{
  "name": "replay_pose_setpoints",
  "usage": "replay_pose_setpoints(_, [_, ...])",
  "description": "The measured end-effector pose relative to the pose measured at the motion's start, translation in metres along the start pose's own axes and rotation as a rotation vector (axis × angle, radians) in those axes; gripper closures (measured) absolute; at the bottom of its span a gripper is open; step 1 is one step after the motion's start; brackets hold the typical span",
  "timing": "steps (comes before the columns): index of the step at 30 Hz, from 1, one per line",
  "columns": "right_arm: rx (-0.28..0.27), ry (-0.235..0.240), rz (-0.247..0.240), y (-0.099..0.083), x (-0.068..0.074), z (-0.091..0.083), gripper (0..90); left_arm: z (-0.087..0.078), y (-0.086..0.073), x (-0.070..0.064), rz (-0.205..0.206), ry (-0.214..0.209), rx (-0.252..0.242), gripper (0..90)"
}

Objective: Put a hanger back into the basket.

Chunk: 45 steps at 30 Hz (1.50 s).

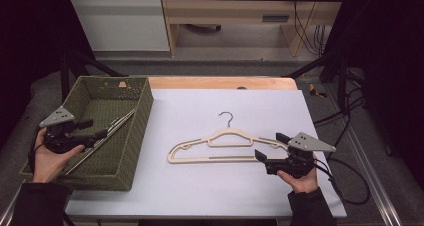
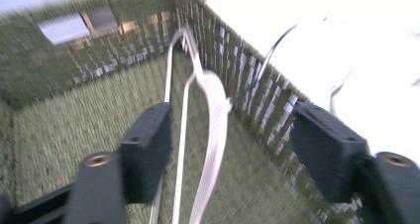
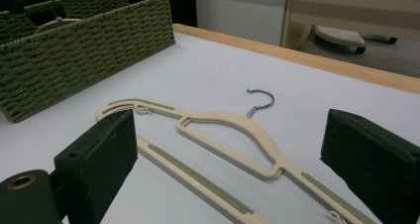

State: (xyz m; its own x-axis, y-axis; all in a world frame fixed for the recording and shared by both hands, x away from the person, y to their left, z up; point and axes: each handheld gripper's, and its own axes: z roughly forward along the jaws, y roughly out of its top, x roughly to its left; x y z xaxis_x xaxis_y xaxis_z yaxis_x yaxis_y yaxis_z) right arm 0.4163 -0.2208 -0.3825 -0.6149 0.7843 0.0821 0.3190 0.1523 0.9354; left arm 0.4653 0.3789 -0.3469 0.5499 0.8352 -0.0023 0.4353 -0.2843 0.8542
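Hangers being moved from the table into a basket, part way through, as judged from the layout. One cream hanger [image 1: 102, 137] lies inside the green woven basket [image 1: 141, 117], leaning along the basket's right wall with its hook toward the far corner. A second cream hanger [image 1: 220, 146] lies flat on the white table top [image 1: 200, 191], hook pointing away from the person, well apart from the basket; it has yet to be picked up and carried over.

The left gripper [image 1: 95, 130] sits over the near part of the basket, held in the person's left hand [image 1: 50, 158] at the basket's left rim. Its jaws stand wide apart; in the left gripper view [image 2: 228, 144] the basket hanger [image 2: 210, 135] passes between them without being pinched on either side, which suggests a release.

The right gripper [image 1: 270, 151] rests low at the right end of the table hanger, held from below by the right hand [image 1: 300, 178]. Its jaws are likewise spread; in the right gripper view [image 3: 228, 154] the hanger's shoulder and bar [image 3: 223, 144] lie between them, not yet clamped.
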Motion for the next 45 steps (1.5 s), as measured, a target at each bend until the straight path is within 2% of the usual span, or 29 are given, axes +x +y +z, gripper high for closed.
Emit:
replay_pose_setpoints(2, [0.000, 0.032, 0.004, 0.000, -0.001, 0.000, 9.1, -0.008, 0.004, -0.005, -0.009, -0.005, -0.048, 21.3])
replay_pose_setpoints(5, [-0.013, 0.039, 0.020, 0.001, 0.000, 0.000, 9.0, -0.018, 0.010, -0.016, -0.003, 0.001, -0.099, 14.9])
replay_pose_setpoints(11, [-0.039, 0.039, 0.029, 0.002, -0.001, -0.002, 7.2, -0.027, 0.024, -0.041, 0.016, -0.046, -0.160, 7.4])
replay_pose_setpoints(14, [-0.037, 0.039, 0.027, 0.002, -0.002, -0.002, 8.0, -0.027, 0.030, -0.053, 0.034, -0.066, -0.179, 7.3])
replay_pose_setpoints(15, [-0.037, 0.039, 0.027, 0.002, -0.002, -0.002, 8.0, -0.027, 0.030, -0.053, 0.034, -0.066, -0.179, 7.2])
replay_pose_setpoints(16, [-0.031, 0.046, 0.031, 0.002, -0.002, -0.002, 8.0, -0.025, 0.035, -0.063, 0.046, -0.081, -0.196, 7.0])
replay_pose_setpoints(18, [-0.028, 0.045, 0.028, 0.002, -0.002, -0.001, 7.7, -0.023, 0.040, -0.073, 0.051, -0.099, -0.214, 7.0])
replay_pose_setpoints(22, [-0.022, 0.042, 0.030, 0.002, -0.002, -0.001, 7.8, -0.011, 0.044, -0.090, 0.062, -0.131, -0.233, 7.1])
replay_pose_setpoints(23, [-0.022, 0.047, 0.024, 0.002, -0.003, -0.002, 7.9, -0.003, 0.044, -0.095, 0.058, -0.154, -0.236, 7.2])
replay_pose_setpoints(32, [-0.012, 0.025, 0.038, 0.000, -0.006, -0.002, 7.7, 0.042, 0.039, -0.129, 0.093, -0.230, -0.171, 7.9])
replay_pose_setpoints(37, [-0.010, 0.019, 0.053, -0.002, -0.010, -0.001, 8.0, 0.067, 0.038, -0.146, 0.109, -0.254, -0.132, 7.8])
replay_pose_setpoints(45, [-0.007, 0.016, 0.055, -0.003, -0.013, -0.001, 8.4, 0.104, 0.039, -0.155, 0.125, -0.282, -0.067, 9.1])
